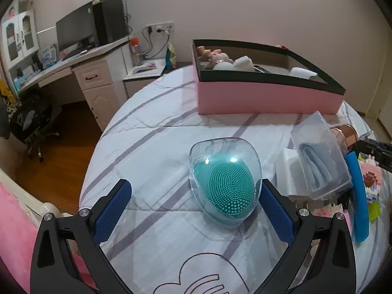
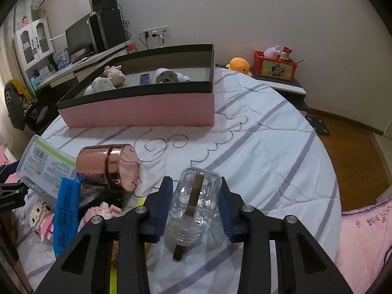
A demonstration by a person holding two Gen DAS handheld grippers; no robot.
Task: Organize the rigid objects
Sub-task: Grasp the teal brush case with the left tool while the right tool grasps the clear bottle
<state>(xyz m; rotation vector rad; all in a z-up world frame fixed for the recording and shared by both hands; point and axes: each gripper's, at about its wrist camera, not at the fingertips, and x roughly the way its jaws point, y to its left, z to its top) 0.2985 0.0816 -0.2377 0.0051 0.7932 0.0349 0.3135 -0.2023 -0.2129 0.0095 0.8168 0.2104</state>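
- Right gripper (image 2: 194,197) clamped on a clear glass bottle (image 2: 193,205) with a brown stick inside, blue pads pressing both sides, bottle lying on the striped quilt (image 2: 257,147).
- Left gripper (image 1: 194,196) spread wide, empty; teal silicone brush in its clear shell (image 1: 226,181) resting on the quilt between the fingers, just beside the right-hand pad.
- Rose-gold cap (image 2: 107,169) tipped on its side near the bottle, against a blue marker pack (image 2: 66,215).
- Pink box (image 2: 147,107) with plush toys farther back.
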